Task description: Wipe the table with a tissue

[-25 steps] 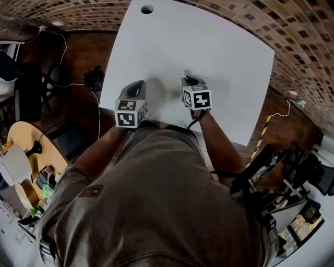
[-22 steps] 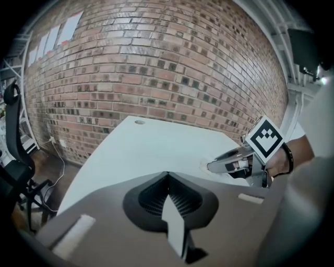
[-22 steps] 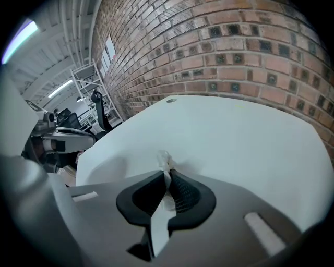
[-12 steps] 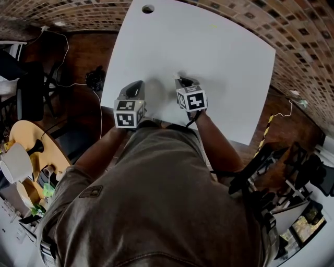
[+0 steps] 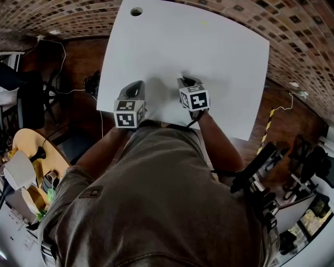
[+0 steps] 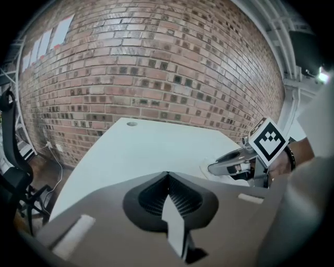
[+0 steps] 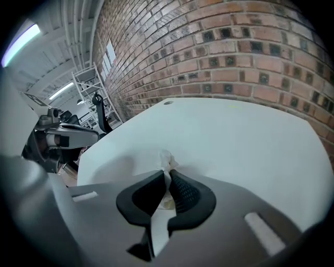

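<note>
The right gripper [image 7: 167, 174] pinches a white tissue [image 7: 166, 157] in its jaws, touching the white bench [image 7: 235, 135]. The left gripper [image 6: 167, 176] sits beside it, jaws together on nothing.

Open white table [image 5: 209, 52] runs ahead toward the brick wall [image 6: 156, 78] — one small hole [image 5: 136, 11] at its far corner.

Workshop: brick wall [image 6: 156, 62], metal shelving [image 7: 87, 86]
</note>
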